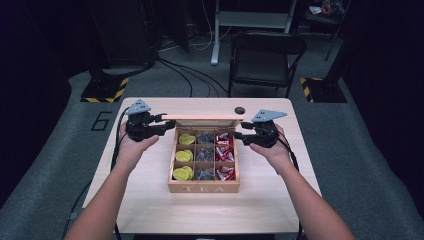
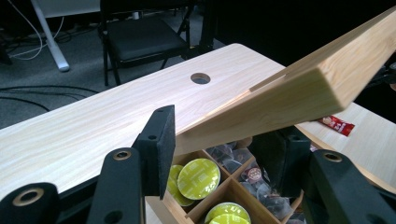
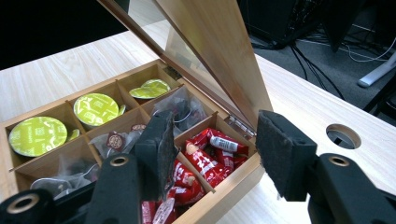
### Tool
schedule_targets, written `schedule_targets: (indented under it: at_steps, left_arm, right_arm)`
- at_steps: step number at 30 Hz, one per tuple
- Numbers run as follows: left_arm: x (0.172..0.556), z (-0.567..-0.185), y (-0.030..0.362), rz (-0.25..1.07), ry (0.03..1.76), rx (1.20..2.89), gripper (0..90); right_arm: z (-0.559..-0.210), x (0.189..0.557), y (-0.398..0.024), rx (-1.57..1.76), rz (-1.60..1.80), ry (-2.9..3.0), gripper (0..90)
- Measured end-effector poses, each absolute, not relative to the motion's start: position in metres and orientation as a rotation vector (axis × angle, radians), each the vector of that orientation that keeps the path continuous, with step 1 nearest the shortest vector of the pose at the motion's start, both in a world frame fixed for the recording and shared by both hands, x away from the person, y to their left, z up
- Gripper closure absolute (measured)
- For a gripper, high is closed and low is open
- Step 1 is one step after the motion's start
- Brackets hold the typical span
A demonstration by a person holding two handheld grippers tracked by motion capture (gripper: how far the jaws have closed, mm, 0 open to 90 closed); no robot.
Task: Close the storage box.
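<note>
Item: wooden tea box [image 1: 203, 188], pale wood, "TEA" lettered on its front wall, standing square at the middle of the bench. Nine compartments, three by three: yellow-green capsules [image 3: 95, 108] in one column, dark clear-wrapped tea bags [image 3: 180, 109] in the middle, red sachets [image 3: 205, 158] in the third. Its hinged lid [image 2: 299, 88], wood-framed with a clear pane, is raised and tilted; my left jaws clamp its corner.

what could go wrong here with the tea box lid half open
The left claw grips only the corner of the raised lid, so the lid could slip free and drop onto the compartments. The right claw stands open beside the lid's other edge without gripping it, giving no support. Pushing the lid further might slide the wooden box across the table.
</note>
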State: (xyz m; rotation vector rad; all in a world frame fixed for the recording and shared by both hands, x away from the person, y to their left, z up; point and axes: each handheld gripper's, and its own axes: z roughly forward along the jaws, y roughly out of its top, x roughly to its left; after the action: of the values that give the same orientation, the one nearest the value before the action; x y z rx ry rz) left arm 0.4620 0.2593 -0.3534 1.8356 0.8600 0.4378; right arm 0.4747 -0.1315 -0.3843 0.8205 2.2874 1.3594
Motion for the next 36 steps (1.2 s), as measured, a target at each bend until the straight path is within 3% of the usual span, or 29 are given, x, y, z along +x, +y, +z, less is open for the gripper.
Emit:
schedule_targets:
  at_steps: [36]
  left_arm:
    - [0.413,-0.395,0.262,0.401,0.851,1.890,48.5]
  right_arm:
    - [-0.386,0.425,-0.135,0.757,1.381,2.308,50.8]
